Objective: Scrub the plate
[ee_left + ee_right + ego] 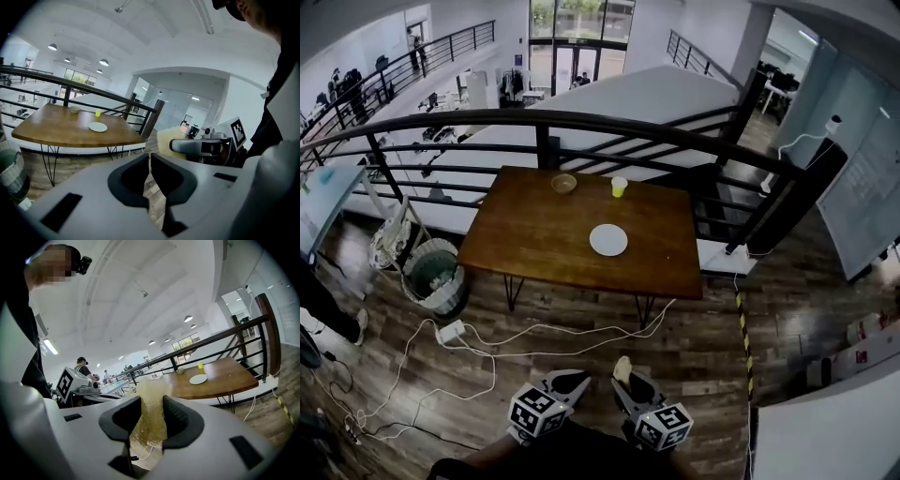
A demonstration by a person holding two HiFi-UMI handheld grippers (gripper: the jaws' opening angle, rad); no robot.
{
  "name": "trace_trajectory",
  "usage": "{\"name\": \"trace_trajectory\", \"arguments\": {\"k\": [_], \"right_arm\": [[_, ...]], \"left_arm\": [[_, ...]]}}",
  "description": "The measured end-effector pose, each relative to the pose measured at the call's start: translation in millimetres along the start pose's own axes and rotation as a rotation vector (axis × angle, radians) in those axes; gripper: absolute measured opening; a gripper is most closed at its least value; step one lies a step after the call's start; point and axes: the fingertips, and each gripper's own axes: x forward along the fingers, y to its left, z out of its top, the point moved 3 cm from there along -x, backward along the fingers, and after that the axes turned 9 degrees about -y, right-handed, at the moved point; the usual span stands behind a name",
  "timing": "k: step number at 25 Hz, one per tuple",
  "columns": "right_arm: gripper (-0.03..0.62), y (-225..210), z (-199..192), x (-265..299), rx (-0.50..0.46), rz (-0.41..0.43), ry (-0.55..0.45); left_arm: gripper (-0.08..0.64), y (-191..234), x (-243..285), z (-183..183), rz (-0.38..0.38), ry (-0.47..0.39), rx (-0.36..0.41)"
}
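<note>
A white plate (608, 240) lies near the middle of the brown wooden table (534, 244), well ahead of both grippers. The plate (98, 127) shows small and far in the left gripper view, and the plate (198, 379) looks the same in the right gripper view. My right gripper (623, 373) (151, 401) is shut on a yellowish sponge (149, 418), which sticks up past the jaws. My left gripper (574, 379) (150, 161) is shut with nothing in it. Both hang low over the floor, short of the table.
A yellow cup (619, 187) and a small bowl (563, 183) stand at the table's far edge, before a black railing (581, 122). A bin (434, 274) sits left of the table. White cables (487, 337) trail over the wooden floor between me and the table.
</note>
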Motion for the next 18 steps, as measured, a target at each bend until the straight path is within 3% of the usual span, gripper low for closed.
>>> {"name": "trace_trajectory", "arguments": {"k": [7, 13, 18], "right_arm": [[0.149, -14, 37, 85, -0.047, -0.083, 0.012], [0.149, -21, 43, 149, -0.054, -0.137, 0.040], [0.149, -32, 57, 180, -0.049, -0.149, 0.058]], "left_arm": [[0.029, 81, 33, 74, -0.094, -0.049, 0.021], [0.029, 154, 42, 92, -0.121, -0.048, -0.027], [0.029, 188, 57, 113, -0.120, -0.059, -0.053]]}}
